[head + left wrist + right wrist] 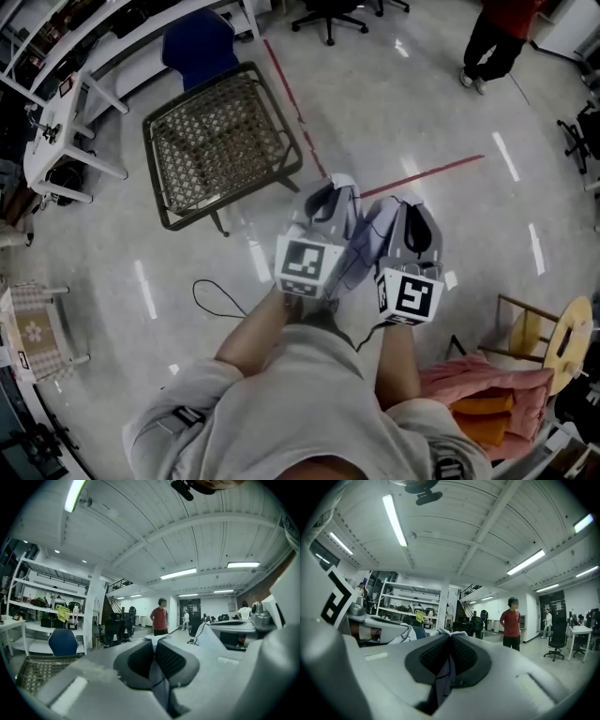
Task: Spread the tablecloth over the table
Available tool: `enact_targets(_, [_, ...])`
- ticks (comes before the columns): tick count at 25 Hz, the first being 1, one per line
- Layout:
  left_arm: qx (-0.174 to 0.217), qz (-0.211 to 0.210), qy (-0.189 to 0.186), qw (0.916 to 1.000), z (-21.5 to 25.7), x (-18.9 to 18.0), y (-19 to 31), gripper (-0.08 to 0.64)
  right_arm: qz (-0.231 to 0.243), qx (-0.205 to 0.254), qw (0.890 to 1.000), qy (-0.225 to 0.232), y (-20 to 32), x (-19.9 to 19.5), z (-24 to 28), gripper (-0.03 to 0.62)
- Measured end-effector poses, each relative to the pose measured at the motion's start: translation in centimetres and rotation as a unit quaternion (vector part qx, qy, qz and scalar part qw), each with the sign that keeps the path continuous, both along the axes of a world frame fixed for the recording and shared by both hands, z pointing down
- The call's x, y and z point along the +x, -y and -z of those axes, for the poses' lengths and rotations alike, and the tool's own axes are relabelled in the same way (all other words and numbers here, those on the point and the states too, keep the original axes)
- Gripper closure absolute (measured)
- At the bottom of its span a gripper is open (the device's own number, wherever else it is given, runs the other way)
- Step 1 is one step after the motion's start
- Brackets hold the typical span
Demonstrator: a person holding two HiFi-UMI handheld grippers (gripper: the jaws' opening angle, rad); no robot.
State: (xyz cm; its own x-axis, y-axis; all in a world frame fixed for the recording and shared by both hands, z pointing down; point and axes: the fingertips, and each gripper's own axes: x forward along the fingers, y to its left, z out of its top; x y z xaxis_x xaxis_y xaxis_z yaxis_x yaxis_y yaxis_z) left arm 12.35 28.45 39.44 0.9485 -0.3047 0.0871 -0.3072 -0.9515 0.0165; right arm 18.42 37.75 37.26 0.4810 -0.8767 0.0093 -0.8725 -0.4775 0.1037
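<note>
Tablecloth (364, 246) pale, lavender-ish, bunched up between both grippers, well off floor. left gripper (326, 199) jaws squeezed tight on cloth fold. right gripper (414, 225) same deal, clamped on cloth, sits close at 3 o'clock of left one. woven-top frame (220, 141), probably table, at 11 o'clock, well apart from cloth.

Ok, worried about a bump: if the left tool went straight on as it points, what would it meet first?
Nothing close, it seems: the wicker table sits lower left, off that line. Far ahead stands a person in a red shirt, roughly in line.
</note>
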Motion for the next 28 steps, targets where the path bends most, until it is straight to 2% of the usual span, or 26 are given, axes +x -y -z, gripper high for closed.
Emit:
enact_targets(6, [-0.004, -0.042, 0.000, 0.9991, -0.2, 2.5, 3.4, 0.537, -0.036, -0.008, 0.999, 0.004, 3.4, 1.6, -0.4, 0.583])
enact_targets(15, [0.008, -0.109, -0.008, 0.9940, 0.8, 3.9, 9.6, 0.537, -0.083, -0.014, 0.996, -0.010, 9.8, 1.2, 0.4, 0.584])
enact_targets(21, [0.009, -0.132, -0.013, 0.9911, 1.2, 5.0, 11.3, 0.537, -0.101, -0.027, 0.995, -0.007, 11.3, 1.7, 0.6, 0.583])
enact_targets(28, [-0.011, -0.134, -0.014, 0.9909, 0.0, 7.4, 15.4, 0.537, -0.088, -0.041, 0.995, -0.006, 16.2, 3.6, -0.2, 0.583])
